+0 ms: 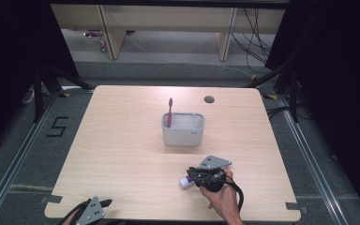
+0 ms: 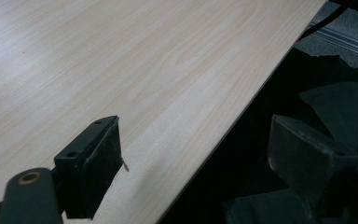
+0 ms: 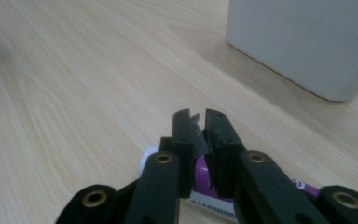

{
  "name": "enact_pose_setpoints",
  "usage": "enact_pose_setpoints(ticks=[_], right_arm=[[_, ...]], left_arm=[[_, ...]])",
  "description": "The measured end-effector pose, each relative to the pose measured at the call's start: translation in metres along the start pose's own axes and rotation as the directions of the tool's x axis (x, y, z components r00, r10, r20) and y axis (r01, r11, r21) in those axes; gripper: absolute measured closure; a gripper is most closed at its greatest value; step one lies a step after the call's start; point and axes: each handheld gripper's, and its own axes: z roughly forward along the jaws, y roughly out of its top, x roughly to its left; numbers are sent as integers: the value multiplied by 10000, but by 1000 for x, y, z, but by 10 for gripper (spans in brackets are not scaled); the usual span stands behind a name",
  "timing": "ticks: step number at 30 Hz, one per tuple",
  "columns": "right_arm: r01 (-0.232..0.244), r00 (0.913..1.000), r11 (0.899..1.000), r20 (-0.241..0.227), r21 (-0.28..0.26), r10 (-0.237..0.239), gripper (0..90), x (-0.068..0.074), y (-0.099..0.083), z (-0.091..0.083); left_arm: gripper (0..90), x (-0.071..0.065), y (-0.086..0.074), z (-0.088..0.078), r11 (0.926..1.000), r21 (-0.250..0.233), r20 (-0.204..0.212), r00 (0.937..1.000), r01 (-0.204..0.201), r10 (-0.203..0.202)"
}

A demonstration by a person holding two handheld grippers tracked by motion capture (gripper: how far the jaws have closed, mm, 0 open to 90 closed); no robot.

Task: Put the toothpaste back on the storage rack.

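Right claw (image 3: 196,140) pinched shut on a purple-and-white tube (image 1: 186,181) lying on the desk (image 1: 122,140) near its front edge, left claw (image 2: 186,158) spread wide over the desk's edge, white holder (image 1: 183,129) with toothbrush (image 1: 170,111) mid-desk.

The desk (image 1: 122,140) has a pale wood-grain top with a smooth, faintly satin sheen, and a small dark plastic-looking grommet (image 1: 209,99) sits near its far edge. Toward the middle stands a holder (image 1: 183,131) of matt white plastic, smooth-walled, with a glossy pink plastic toothbrush (image 1: 170,111) in it. Near the desk's front edge lies a toothpaste tube (image 1: 185,181), glossy white and purple plastic. The right gripper (image 3: 197,122) has matt black plastic jaws with brass-coloured rivets and dull, slightly rough pads. The left gripper (image 2: 196,154) shows the same matt black, with scuffed pad faces. The floor (image 1: 23,159) looks like coarse grey carpet.
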Motion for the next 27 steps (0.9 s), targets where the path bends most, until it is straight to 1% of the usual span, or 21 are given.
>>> enact_pose_setpoints(ticks=[1, 2, 3, 5, 6, 7, 8, 9, 10, 11, 12, 13, 15, 16, 17, 19, 20, 22, 23, 24, 27], right_arm=[[68, 10000, 9999, 10, 101, -68, 849, 0, 1, 2], [-64, 10000, 9997, 43, 222, 63, 863, 2, 2, 3], [108, 9999, 9998, -38, 144, -107, 868, 2, 2, 6], [286, 9996, 9991, 19, 317, -287, 883, 3, 4, 9], [152, 9999, 9990, -16, 427, -151, 889, 5, 5, 11], [316, 9994, 9984, -148, 471, -310, 892, 5, 6, 14], [274, 9995, 9983, -162, 510, -266, 892, 6, 6, 17], [336, 9994, 9978, -58, 577, -333, 895, 6, 7, 18], [396, 9992, 9976, -114, 564, -390, 897, 7, 7, 22], [275, 9995, 9963, -191, 809, -260, 898, 8, 8, 23], [397, 9989, 9960, -266, 799, -377, 898, 7, 8, 26], [336, 9994, 9958, -105, 852, -328, 898, 8, 8, 27], [297, 9995, 9961, -119, 827, -288, 898, 9, 7, 32], [483, 9987, 9933, -195, 1050, -465, 899, 8, 7, 33], [383, 9992, 9946, -98, 965, -375, 898, 10, 7, 35], [469, 9988, 9922, -197, 1159, -449, 898, 9, 7, 35], [259, 9995, 9930, -214, 1152, -236, 898, 11, 7, 36], [524, 9982, 9895, -349, 1350, -481, 898, 10, 7, 37], [443, 9986, 9913, -334, 1237, -405, 898, 10, 6, 39], [498, 9983, 9888, -376, 1408, -449, 898, 10, 6, 38], [431, 9984, 9879, -438, 1488, -370, 898, 10, 5, 37]], left_arm=[[166, -1, 0, 0, 10000, -35, 35, 10000, 39, -39], [166, -1, 0, -1, 10000, 20, 121, 9999, 58, -58], [166, -2, 0, -1, 10000, -36, 123, 9999, 76, -76], [166, 0, 0, -1, 10000, -45, 160, 9999, 42, -42], [166, -1, 0, 0, 9999, -119, 177, 9998, 94, -92], [166, -1, 0, 0, 10000, -51, 7, 10000, 24, -24], [166, -2, -1, 0, 10000, -45, -30, 10000, 57, -57], [166, -1, 0, -1, 10000, -18, 170, 9998, 47, -47], [166, -1, 0, -1, 9999, -61, 112, 9999, 80, -79], [166, -1, 0, -1, 9998, -54, 52, 9998, 185, -184], [166, -1, 0, -1, 9998, -39, 69, 9998, 177, -176], [166, -1, 0, -2, 10000, -43, 122, 9999, 67, -67], [166, -1, 0, -2, 10000, -57, 118, 9999, 77, -76], [166, -1, 0, -1, 9999, -80, 116, 9999, 84, -83], [166, -1, 0, -1, 9999, -73, 104, 9999, 91, -90], [166, -1, 0, -2, 10000, -8, 55, 10000, -15, 15], [166, -1, 0, -2, 10000, -5, 38, 10000, -30, 30], [166, -1, 0, -1, 9999, -81, 82, 9999, 76, -76], [166, -1, 0, -2, 10000, -20, 90, 10000, 28, -28], [166, -1, 0, -2, 10000, 33, 89, 10000, -39, 38], [166, -1, 0, -2, 10000, 2, 81, 10000, -32, 32]])
